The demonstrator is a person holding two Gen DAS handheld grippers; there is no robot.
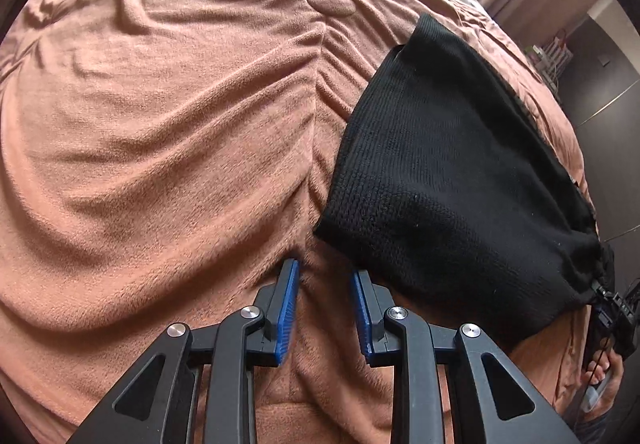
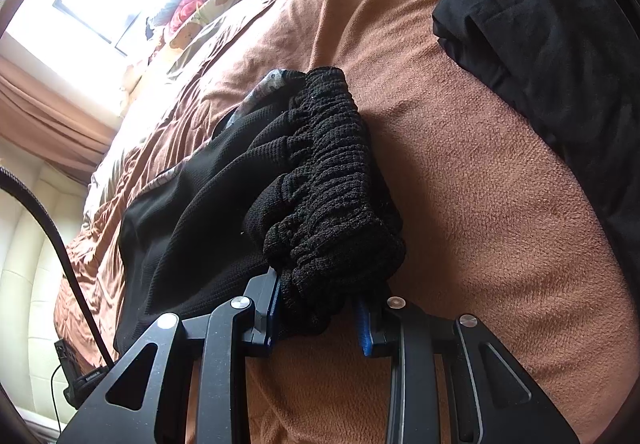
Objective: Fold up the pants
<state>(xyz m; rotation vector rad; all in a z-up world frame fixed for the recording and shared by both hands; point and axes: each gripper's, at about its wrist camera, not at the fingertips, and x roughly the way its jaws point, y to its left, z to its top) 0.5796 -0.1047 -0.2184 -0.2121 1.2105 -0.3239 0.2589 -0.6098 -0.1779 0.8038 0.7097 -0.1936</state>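
Fold under way; right gripper (image 2: 320,318) clenched on pants (image 2: 320,180) waistband; left gripper (image 1: 325,304) released, must seize the hem at 2 o'clock.

The left claw (image 1: 325,286) hangs with its fingers parted, holding nothing; the right claw (image 2: 320,308) is clamped onto bunched fabric.

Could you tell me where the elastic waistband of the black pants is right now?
In the right wrist view, the waistband sits bunched between the right gripper fingers, above the brown blanket.
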